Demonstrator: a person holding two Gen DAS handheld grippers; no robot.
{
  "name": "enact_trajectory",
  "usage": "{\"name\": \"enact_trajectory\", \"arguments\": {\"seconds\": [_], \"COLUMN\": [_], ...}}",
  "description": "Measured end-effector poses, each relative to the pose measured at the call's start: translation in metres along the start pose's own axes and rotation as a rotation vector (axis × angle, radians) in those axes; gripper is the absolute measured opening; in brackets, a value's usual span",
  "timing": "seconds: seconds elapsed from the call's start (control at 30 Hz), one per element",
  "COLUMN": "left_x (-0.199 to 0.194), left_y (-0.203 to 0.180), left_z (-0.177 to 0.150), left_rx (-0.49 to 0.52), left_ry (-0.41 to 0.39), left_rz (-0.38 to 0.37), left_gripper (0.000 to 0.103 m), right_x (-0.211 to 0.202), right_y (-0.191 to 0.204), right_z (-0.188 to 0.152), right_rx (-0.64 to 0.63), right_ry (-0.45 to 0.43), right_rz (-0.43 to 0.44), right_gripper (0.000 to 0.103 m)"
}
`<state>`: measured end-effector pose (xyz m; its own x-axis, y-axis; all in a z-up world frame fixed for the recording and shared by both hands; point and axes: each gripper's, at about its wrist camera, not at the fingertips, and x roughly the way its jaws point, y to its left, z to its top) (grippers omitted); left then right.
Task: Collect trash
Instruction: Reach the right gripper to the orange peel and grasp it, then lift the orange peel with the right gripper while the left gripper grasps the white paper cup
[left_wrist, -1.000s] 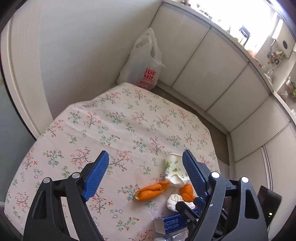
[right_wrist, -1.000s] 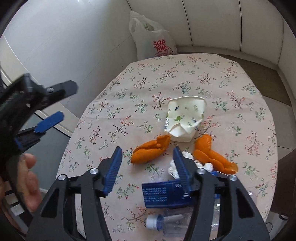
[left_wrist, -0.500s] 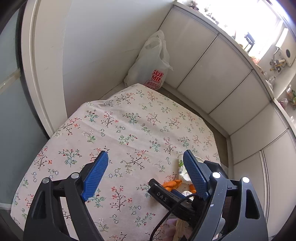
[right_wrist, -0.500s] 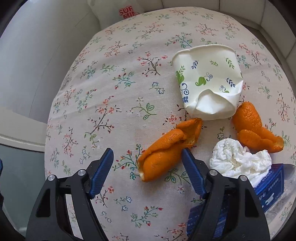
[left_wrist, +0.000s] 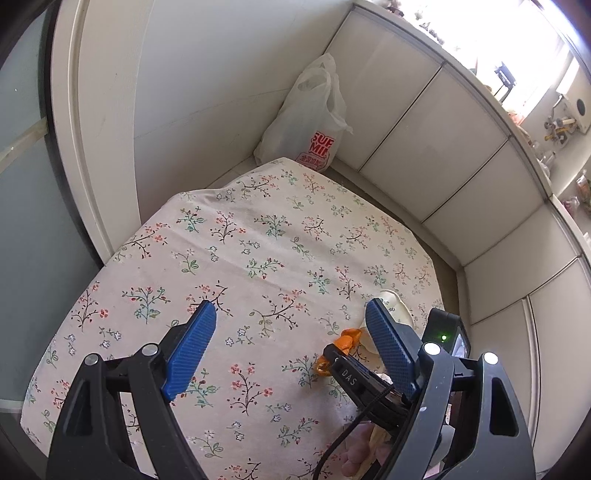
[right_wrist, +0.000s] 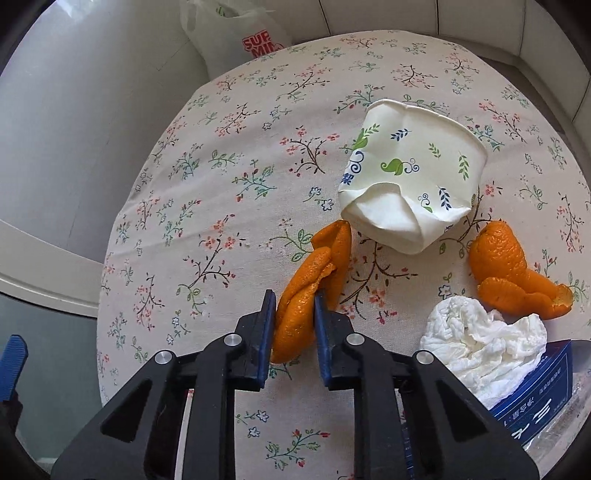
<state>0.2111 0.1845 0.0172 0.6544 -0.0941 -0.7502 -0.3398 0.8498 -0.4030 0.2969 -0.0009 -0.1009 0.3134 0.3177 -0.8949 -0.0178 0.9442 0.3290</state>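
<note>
The left gripper (left_wrist: 288, 334) stands with its jaws wide apart over bare floral tablecloth (left_wrist: 258, 258), holding nothing; it takes no part in the pick and is best kept clear to that side.

The right gripper (right_wrist: 294, 306) has just been closing and its blue pads now press on either flank of an orange peel (right_wrist: 310, 284), which lies on the cloth near the table's middle, squeezed into a narrow upright fold between them. The grip sits on the peel's near end; the far end trails forward toward the crushed paper cup (right_wrist: 410, 184) and appears to touch or nearly touch its collapsed base.

Judgement: the step in hand is lifting this peel. Peel is soft and slippery on its inner face, so the clamp should be held firm and the lift taken straight up, slowly, so the trailing end does not drag the cup or tear off. The pads also look close to the cloth; a check that no fabric is pinched would be prudent before rising.

To the right, a second orange peel (right_wrist: 513, 273), a wad of white tissue (right_wrist: 480, 339) and a blue carton (right_wrist: 535, 384) lie uncollected. A white plastic bag (right_wrist: 232, 33) stands on the floor beyond the table's far edge, the likely destination.
</note>
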Motion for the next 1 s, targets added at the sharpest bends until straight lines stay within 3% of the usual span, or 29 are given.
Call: {"name": "enact_trajectory", "arguments": {"seconds": [0.3, 0.6, 0.9, 1.0], "left_x": [-0.003, 0.007, 0.039, 0.060], "left_y": [-0.004, -0.023, -0.071, -0.093], "left_z": [0.001, -0.004, -0.018, -0.024], "left_rx": [-0.012, 0.019, 0.159, 0.227], "left_ry": [-0.010, 0.016, 0.059, 0.126], "left_rz": [-0.018, -0.024, -0.025, -0.055], "left_gripper": [0.081, 0.081, 0.081, 0.081], "right_x": [-0.032, -0.091, -0.152, -0.166], "right_y": [0.001, -0.029, -0.077, -0.094], "right_z": [0.000, 0.002, 0.008, 0.009], "right_rx": [-0.010, -0.015, -0.002, 0.009], "right_ry": [-0.039, -0.139, -0.253, -0.280], "right_rz": [0.086, 0.124, 0.113, 0.106], "right_gripper": [0.017, 0.017, 0.017, 0.017]}}
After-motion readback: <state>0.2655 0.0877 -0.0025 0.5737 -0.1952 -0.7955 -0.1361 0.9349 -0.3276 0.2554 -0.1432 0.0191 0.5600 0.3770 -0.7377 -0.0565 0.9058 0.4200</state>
